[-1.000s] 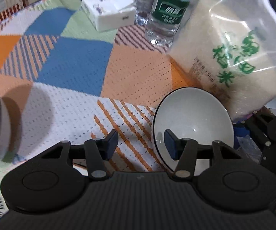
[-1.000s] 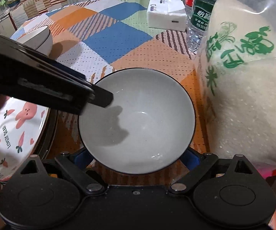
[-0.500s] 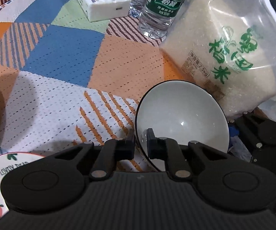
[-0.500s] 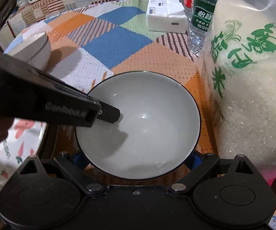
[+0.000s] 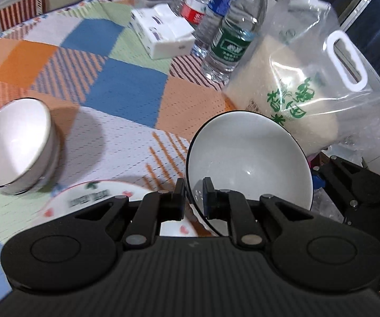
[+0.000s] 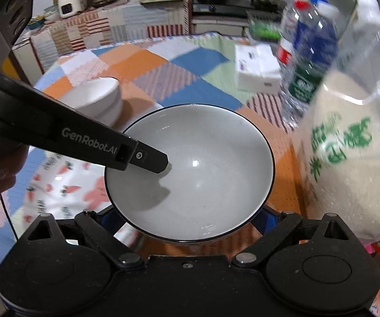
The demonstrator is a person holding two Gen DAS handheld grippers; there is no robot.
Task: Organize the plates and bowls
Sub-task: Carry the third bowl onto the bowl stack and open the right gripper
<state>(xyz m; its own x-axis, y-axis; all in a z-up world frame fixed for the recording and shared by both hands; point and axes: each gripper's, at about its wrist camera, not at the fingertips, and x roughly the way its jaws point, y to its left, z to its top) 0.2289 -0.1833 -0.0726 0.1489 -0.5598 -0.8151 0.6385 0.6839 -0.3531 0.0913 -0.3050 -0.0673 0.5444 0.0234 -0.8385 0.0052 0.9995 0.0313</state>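
We hold the bowl (image 6: pixel 190 169) with both tools. Our left gripper (image 5: pixel 193 194) is pinched narrow on the rim — one finger (image 5: pixel 208 195) inside, one outside. Our right gripper (image 6: pixel 187 219) has its jaws spread wide around the bowl's sides, down low; we cannot tell if they press it or just sit beside it.

The bowl seems to be lifted off the table (image 5: pixel 126 84), near its right edge, close to the rice bag (image 5: pixel 295 92). A plate (image 6: pixel 58 190) with carrots on it lies just to the left, partly under the bowl. Another bowl, small and white (image 5: pixel 15 142), sits by the table's left edge.

We think the bowl is hard and smooth, so it can slip. It can also break if it drops. It looks light enough for one tool. The rim is thin and a good place to pinch — but only if we squeeze it firmly and keep it level. Holding the two sides feels safer for carrying. We should set it down softly, because bowl on plate can chip.
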